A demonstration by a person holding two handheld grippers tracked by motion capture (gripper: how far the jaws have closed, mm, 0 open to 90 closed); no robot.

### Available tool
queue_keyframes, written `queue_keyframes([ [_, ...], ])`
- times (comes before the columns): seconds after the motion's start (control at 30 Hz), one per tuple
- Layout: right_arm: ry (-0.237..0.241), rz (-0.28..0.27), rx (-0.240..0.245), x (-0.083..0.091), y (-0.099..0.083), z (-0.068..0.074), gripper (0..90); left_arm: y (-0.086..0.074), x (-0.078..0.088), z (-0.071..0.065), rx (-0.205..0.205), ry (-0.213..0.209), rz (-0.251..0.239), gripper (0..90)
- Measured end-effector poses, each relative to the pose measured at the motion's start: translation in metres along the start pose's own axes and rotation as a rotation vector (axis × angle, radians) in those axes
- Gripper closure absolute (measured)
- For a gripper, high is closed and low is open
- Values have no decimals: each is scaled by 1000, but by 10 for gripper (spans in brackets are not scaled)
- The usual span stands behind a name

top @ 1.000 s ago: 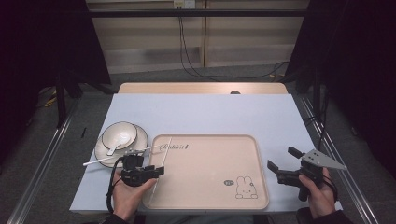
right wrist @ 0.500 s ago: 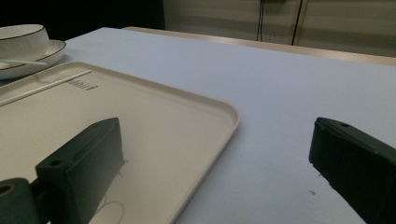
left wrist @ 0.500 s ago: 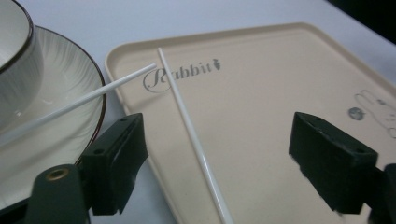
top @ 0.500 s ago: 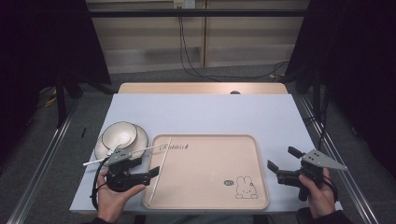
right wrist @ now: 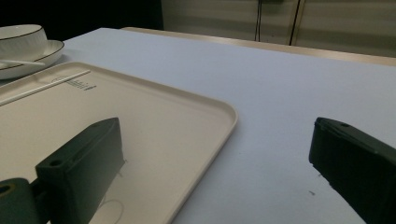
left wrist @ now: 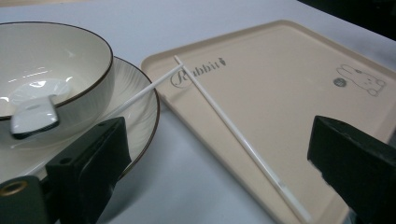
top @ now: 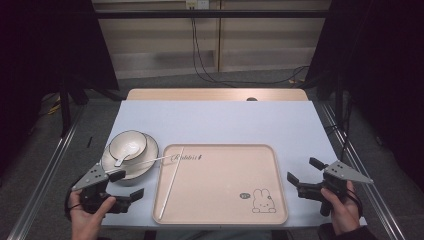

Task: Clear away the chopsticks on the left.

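One white chopstick [top: 171, 182] lies along the left edge of the beige tray [top: 280, 190], released; the left tongs [top: 127, 186], near the table's front-left corner, have just been opening and stand apart with nothing between them. The second chopstick [top: 145, 161] rests from plate [top: 150, 150] to tray rim and, in my judgement, remains to be placed alongside. The right tongs [top: 301, 171] hang apart, empty, near the front-right corner.

Bowl [left wrist: 51, 79] cut off left
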State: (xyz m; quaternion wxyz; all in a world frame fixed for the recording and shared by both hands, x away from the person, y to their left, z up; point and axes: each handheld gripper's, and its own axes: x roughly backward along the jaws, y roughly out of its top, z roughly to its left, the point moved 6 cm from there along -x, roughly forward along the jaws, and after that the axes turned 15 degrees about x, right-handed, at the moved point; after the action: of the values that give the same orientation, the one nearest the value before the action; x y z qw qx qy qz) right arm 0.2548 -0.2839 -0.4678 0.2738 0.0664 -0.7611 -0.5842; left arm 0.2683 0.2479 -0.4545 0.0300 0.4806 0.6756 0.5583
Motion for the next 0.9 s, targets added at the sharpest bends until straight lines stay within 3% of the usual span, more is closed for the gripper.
queue_keyframes([
  [0.1, -2, -1, 1, 0, 0, 0, 24, 2, 11, 12, -41, 19, 5, 55],
  [0.23, -3, -1, 1, 0, 0, 0, 24, 4, 19, 29, -30, -2, 15, 31],
  [0.33, -5, 1, 1, 0, 0, 0, 24, 7, 23, 41, -56, 41, 26, 41],
  [0.4, -4, 0, 2, 0, 0, 0, 24, 11, 26, 47, -54, 23, 42, 72],
  [0.5, -1, 1, 3, 0, 0, 0, 24, 16, 29, 56, -72, 44, 71, 94],
  [0.67, 0, 3, 6, 0, 0, 0, 24, 22, 27, 74, -75, 47, 94, 112],
  [0.7, 1, 3, 6, 1, -1, 0, 24, 22, 25, 76, -77, 32, 102, 112],
  [0.8, -4, 5, 4, 2, -1, 0, 24, 19, 18, 81, -98, 25, 147, 127],
  [0.87, -3, 6, 2, 2, -1, 0, 24, 21, 15, 84, -113, 51, 148, 146],
  [0.9, -2, 7, 4, 1, -1, 0, 24, 21, 13, 86, -146, 49, 164, 172],
])
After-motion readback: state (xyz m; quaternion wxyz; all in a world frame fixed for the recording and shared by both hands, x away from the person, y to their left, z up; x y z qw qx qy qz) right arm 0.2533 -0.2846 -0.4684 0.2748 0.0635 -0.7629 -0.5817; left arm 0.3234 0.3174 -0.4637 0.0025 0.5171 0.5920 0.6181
